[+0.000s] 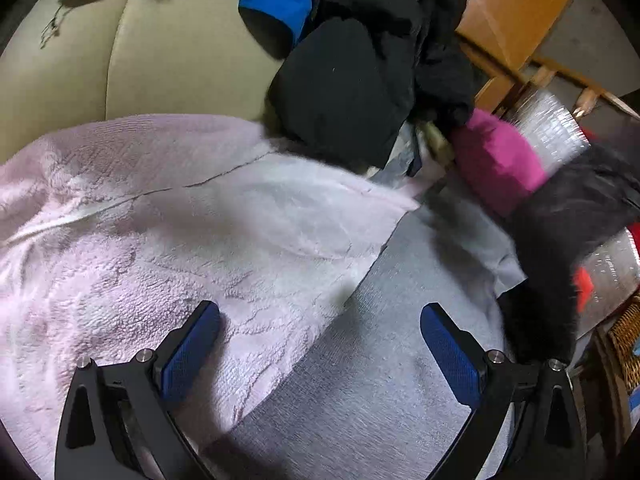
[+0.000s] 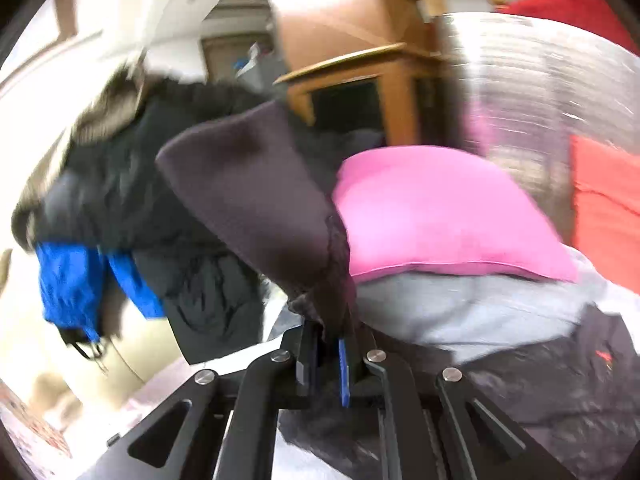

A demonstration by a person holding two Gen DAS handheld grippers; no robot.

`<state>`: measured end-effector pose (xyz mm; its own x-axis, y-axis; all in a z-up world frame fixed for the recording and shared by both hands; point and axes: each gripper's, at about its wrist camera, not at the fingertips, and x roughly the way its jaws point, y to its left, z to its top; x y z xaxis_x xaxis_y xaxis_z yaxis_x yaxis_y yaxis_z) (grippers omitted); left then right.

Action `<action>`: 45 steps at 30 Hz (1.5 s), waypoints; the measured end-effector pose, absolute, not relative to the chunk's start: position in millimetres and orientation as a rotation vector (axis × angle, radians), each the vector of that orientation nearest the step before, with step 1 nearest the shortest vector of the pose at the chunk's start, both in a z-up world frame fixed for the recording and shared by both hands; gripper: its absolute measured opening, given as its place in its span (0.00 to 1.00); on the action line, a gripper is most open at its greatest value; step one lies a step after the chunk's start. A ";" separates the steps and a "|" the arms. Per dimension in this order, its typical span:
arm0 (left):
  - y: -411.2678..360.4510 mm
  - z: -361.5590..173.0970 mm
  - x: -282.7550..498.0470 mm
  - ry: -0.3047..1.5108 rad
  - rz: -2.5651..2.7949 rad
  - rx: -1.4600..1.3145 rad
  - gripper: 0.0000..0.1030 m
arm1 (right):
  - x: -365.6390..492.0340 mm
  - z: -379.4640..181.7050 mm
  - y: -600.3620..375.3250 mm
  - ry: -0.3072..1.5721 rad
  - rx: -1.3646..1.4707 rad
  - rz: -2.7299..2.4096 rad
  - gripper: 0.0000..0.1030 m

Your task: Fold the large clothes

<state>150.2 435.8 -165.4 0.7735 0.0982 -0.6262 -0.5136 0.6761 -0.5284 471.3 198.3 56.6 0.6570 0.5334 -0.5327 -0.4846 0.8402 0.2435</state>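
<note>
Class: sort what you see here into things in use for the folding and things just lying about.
In use:
dark grey fleece garment
right gripper, shut on it
left gripper, open

Lying about:
pale pink fluffy blanket
magenta cushion
blue-and-black jacket

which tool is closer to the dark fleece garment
Right. The right tool is shut on the dark fleece garment, pinching its edge. The left tool hangs open over the pink towel, apart from it.

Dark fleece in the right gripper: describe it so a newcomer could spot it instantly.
Start at the heap of clothes on the cream sofa. The dark grey fleece garment rises from the right gripper, pinched shut on its edge. Unlike the magenta bundle beside it, it is charcoal, fuzzy and lifted.
</note>
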 end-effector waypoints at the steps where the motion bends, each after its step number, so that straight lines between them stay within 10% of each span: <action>1: 438.0 -160.4 150.1 0.608 0.346 -0.822 0.97 | 470.1 62.2 182.7 0.624 0.102 0.573 0.08; 15: 284.3 -137.0 275.5 0.527 -0.597 -1.919 0.98 | 430.0 103.4 74.1 0.515 0.187 0.532 0.08; 27: 260.9 -168.2 308.3 0.546 -0.506 -2.003 0.98 | 394.2 83.1 -5.0 0.501 0.183 0.505 0.08; 28: 257.9 -164.5 310.9 0.574 -0.482 -1.953 0.83 | 389.4 80.4 -12.1 0.498 0.179 0.497 0.08; 29: 251.8 -161.0 316.3 0.645 -0.456 -1.867 0.32 | 385.2 77.9 -18.8 0.495 0.176 0.489 0.08; 30: 244.2 -160.2 320.1 0.703 -0.450 -1.809 0.12 | 380.5 74.5 -27.1 0.494 0.172 0.477 0.08; 45: 117.3 -156.0 343.4 1.013 -0.279 -0.994 0.11 | 377.0 -16.0 -155.6 0.620 0.140 0.179 0.07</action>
<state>343.4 117.3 -156.0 0.5379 -0.6133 -0.5784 -0.2301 0.5533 -0.8006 377.0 -155.6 -16.0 0.7994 0.2084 -0.5634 -0.1245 0.9750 0.1839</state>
